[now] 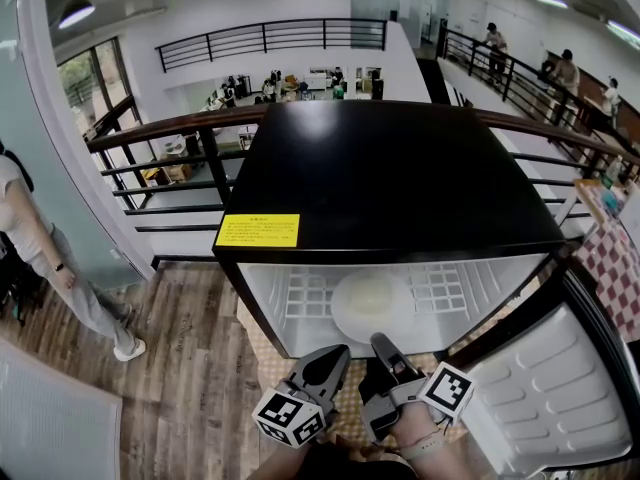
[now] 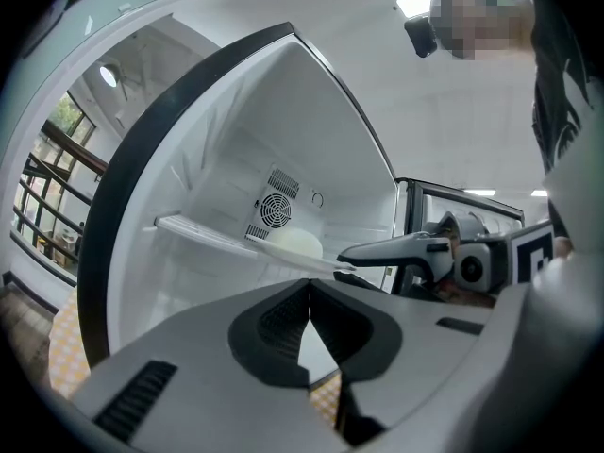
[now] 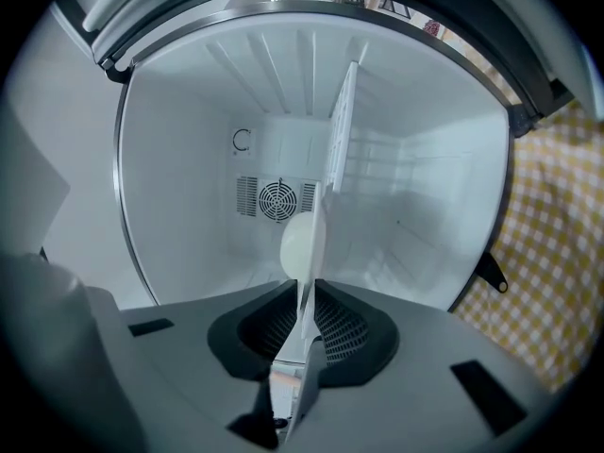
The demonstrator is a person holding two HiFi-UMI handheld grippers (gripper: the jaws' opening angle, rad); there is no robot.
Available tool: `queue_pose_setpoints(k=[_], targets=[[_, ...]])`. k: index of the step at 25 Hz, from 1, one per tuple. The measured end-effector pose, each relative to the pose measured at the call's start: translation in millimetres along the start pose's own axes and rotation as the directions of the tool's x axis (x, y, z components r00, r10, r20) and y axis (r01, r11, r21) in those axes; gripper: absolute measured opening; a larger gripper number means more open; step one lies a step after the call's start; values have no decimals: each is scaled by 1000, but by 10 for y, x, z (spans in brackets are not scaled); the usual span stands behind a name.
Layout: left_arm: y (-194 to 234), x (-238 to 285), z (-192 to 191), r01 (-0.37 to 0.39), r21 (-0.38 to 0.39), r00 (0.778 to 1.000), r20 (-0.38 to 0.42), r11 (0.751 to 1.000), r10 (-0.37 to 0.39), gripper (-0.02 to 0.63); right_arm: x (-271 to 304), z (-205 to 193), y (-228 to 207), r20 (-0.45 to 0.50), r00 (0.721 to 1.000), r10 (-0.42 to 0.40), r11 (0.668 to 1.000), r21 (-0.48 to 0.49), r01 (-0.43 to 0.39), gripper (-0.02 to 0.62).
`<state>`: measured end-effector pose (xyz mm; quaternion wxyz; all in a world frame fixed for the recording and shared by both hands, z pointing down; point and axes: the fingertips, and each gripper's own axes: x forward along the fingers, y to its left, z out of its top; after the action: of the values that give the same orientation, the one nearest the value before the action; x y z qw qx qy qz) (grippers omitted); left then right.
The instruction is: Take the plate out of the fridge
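Just past right claw (image 3: 300, 291) tips, plate (image 3: 300, 242) lies on shelf (image 3: 340, 130).

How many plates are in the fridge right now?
1. The plate lies in the middle of the shelf inside the open fridge. The space below the shelf is mostly hidden, so another could sit there unseen.

The left tool (image 1: 335, 356) and right tool (image 1: 382, 346) are grey with dark ribbed pads (image 2: 281, 327) (each carries a cube (image 1: 290, 418) of black-and-white square markers).
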<state>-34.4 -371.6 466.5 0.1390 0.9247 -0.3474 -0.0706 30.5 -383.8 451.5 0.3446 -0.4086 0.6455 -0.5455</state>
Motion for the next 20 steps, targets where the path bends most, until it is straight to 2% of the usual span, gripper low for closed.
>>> queue_pose_setpoints(k=[7,13,20], targets=[[18,-45,26,-7,-2,1000,4,1000,7,9,112,-18,-61,-9,1000,-13,1000,16,13,61],[27,-85,22,-11,-3,1000,2,1000,11,9,194,20,-28,20,1000,-2,997,75,1,64],[46,-116,-8,-16,-9,1000,-3,1000,16,9,183,23,-71,10,999,-35,997,73,34,63]])
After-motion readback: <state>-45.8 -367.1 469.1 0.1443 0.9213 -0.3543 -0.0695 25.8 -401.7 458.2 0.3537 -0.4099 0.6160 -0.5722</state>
